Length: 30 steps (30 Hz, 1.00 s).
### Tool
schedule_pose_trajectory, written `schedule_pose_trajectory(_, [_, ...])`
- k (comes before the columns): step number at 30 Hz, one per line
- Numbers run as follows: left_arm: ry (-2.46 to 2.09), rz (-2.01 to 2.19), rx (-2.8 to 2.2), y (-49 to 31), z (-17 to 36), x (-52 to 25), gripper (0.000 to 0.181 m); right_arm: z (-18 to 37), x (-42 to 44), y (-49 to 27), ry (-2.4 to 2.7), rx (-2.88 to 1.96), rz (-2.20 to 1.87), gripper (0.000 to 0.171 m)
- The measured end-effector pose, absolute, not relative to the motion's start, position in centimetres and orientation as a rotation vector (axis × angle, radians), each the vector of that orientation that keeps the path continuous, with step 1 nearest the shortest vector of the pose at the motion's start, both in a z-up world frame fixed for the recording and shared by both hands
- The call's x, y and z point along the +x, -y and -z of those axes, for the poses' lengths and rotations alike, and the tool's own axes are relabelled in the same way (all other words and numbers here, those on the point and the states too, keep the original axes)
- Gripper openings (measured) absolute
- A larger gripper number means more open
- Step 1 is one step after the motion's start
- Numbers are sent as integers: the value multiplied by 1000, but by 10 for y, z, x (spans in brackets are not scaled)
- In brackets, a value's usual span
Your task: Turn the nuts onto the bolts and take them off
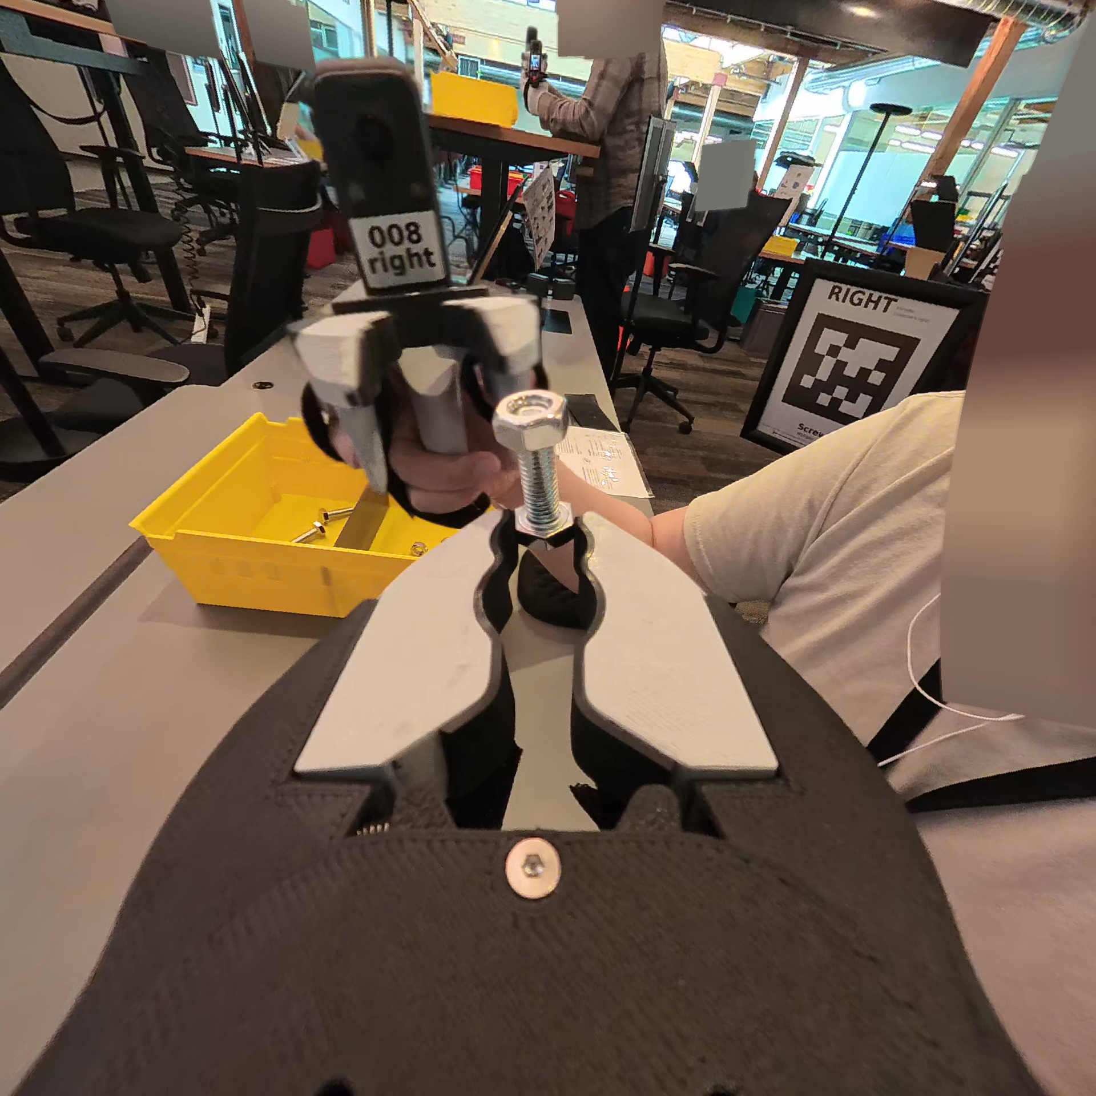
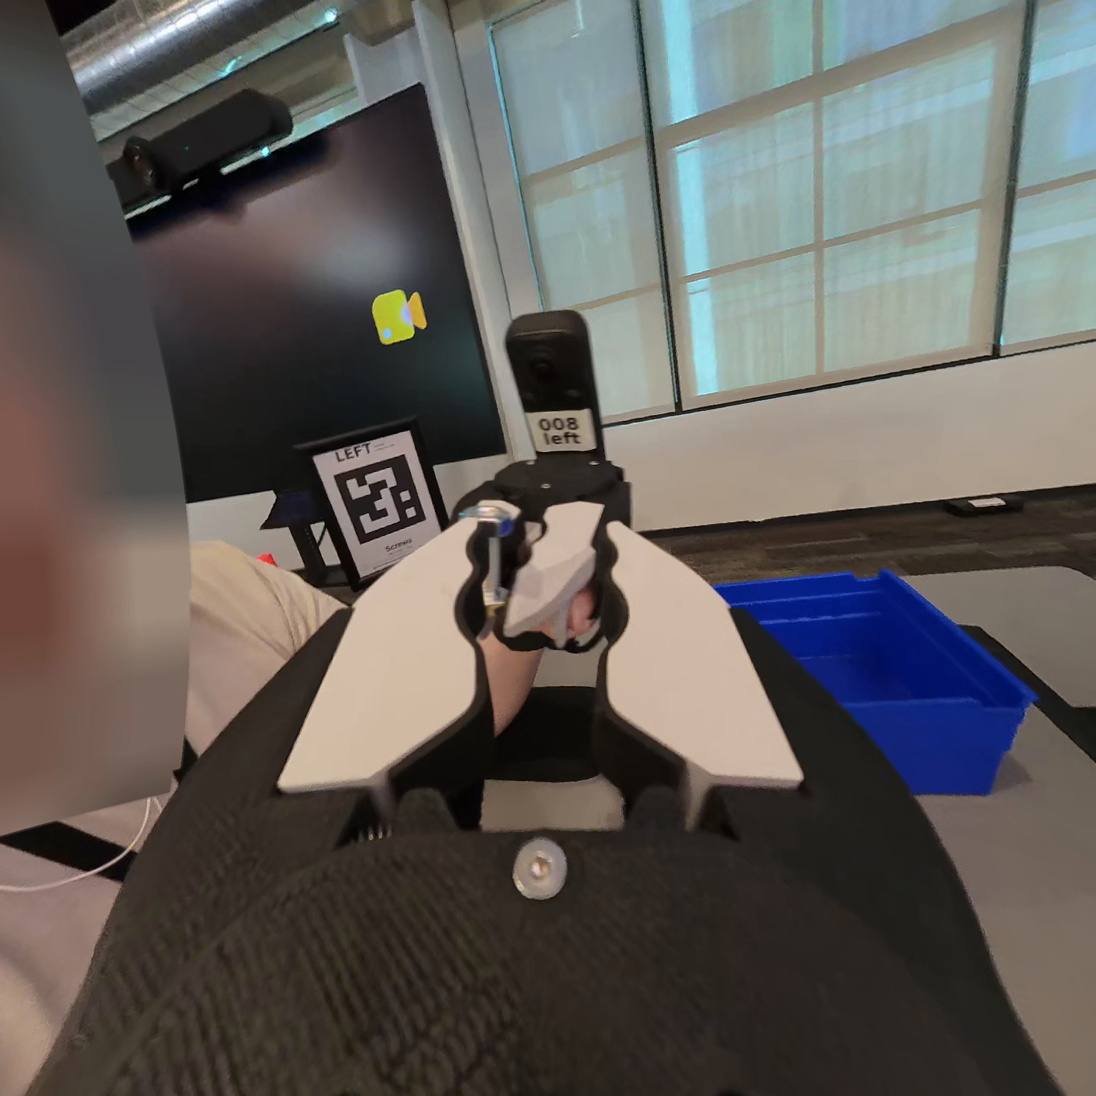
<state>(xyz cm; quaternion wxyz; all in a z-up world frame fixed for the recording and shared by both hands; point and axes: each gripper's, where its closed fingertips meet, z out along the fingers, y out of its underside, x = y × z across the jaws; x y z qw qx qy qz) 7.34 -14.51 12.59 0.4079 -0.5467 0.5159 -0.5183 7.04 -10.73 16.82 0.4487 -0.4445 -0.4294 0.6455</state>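
A silver hex bolt (image 1: 538,468) stands upright at the tip of the left tongs (image 1: 542,537), which are drawn narrow and clamp its lower end, where a nut (image 1: 543,522) sits on the thread. At the upper end is the hexagonal head (image 1: 529,420), clear of either tool. In the right wrist view the same bolt (image 2: 493,554) shows between the two tools, partly hidden and blurred.

Behind and left of the bolt hang the right tongs (image 1: 415,433) — parted, with nothing between them, tips pointing down, close to the bolt but not touching it. A hand (image 1: 442,468) grips the handle behind them.

Left of the bolt, a yellow bin (image 1: 255,569) rests on the grey table (image 1: 89,593); a few loose bolts (image 1: 323,525) lie in it. Beyond the bolt a printed sheet (image 1: 599,462) lies on the table. In the right wrist view a blue bin (image 2: 878,676) sits on the table, right of the bolt and apart from it — what it holds cannot be made out. A framed marker sign (image 1: 854,362) stands right of the bolt, farther back.
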Motion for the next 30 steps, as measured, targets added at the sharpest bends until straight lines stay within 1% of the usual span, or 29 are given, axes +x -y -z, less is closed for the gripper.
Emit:
schedule_pose_trajectory(4, [-1298,1316,-1386,144,-124,75,17,-168,57,125,1127,-1083,-1578,40])
schedule_pose_trajectory(6, [-1312,1321,-1384,146,-124,76,17,-163,54,119,1118,-1103,-1559,40])
schedule_pose_trajectory(7, [-1309,1308,-1394,145,-123,76,17,-162,56,116,1113,-1108,-1577,44])
schedule_pose_trajectory(8, [-1303,1296,-1398,144,-122,76,17,-161,59,110,1089,-1124,-1597,43])
schedule_pose_trajectory(9, [-1307,1311,-1384,145,-124,76,17,-160,62,100,1048,-1151,-1589,35])
schedule_pose_trajectory(10, [-1311,1332,-1372,148,-126,75,17,-159,65,93,1021,-1166,-1569,34])
schedule_pose_trajectory(13, [-1311,1268,-1390,144,-123,75,17,-165,66,104,1051,-1132,-1574,36])
schedule_pose_trajectory(17, [-1305,1252,-1406,141,-121,76,17,-166,54,128,1142,-1101,-1513,43])
schedule_pose_trajectory(20, [-1314,1240,-1410,142,-120,77,17,-162,50,123,1144,-1118,-1442,41])
schedule_pose_trajectory(22, [-1307,1231,-1415,141,-120,76,17,-161,56,115,1121,-1126,-1481,43])
schedule_pose_trajectory(25, [-1308,1255,-1402,143,-123,74,17,-161,65,100,1055,-1159,-1491,36])
schedule_pose_trajectory(30, [-1313,1217,-1410,141,-121,74,17,-168,59,122,1116,-1101,-1522,38])
